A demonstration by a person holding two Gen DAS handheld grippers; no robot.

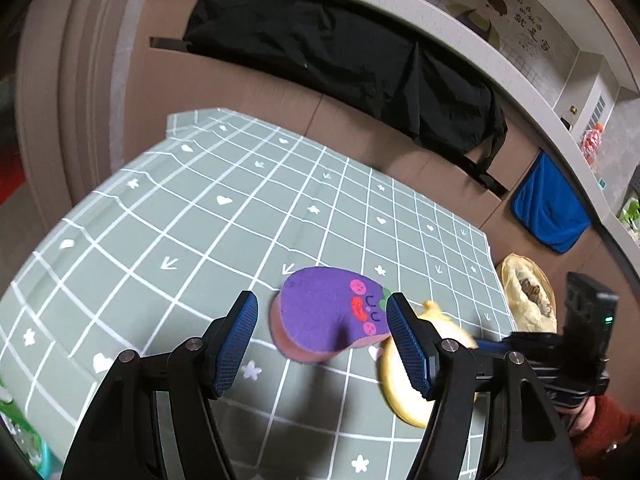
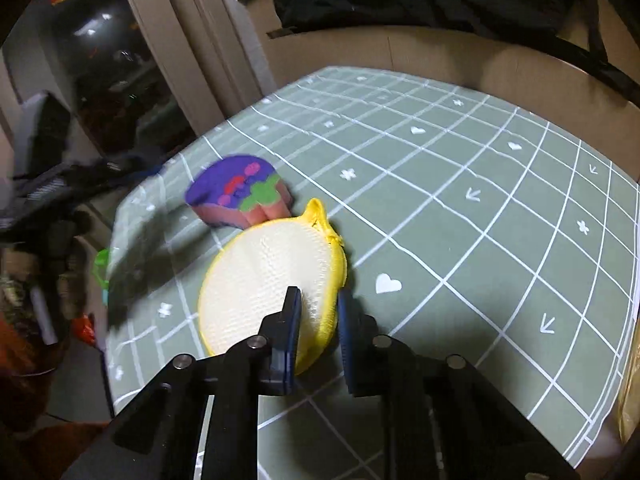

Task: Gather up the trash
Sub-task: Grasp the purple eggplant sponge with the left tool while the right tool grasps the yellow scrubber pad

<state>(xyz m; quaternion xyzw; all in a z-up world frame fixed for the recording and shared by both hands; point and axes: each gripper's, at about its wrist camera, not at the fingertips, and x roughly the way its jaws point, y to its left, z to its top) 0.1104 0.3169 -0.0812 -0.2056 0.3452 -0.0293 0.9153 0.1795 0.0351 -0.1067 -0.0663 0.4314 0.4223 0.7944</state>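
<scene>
Item: yellow scrubber [image 2: 272,280], on the checked cloth [image 2: 480,200], its near edge clamped between the right gripper [image 2: 318,312] fingers. Beside it, touching or nearly: purple sponge [image 1: 332,312], between the spread left gripper [image 1: 320,340] fingers, not gripped. Risk: the edge-only pinch may let the soft scrubber fold and slip out on lifting; the two grippers, close together, could collide

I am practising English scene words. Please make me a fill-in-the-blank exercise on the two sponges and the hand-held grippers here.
1. The right hand-held gripper is shut on the round ____-rimmed mesh sponge.
2. The purple aubergine-shaped sponge lies on the green ____ tablecloth.
3. The left hand-held gripper is ____, holding nothing.

Missing words: yellow; checked; open
</scene>
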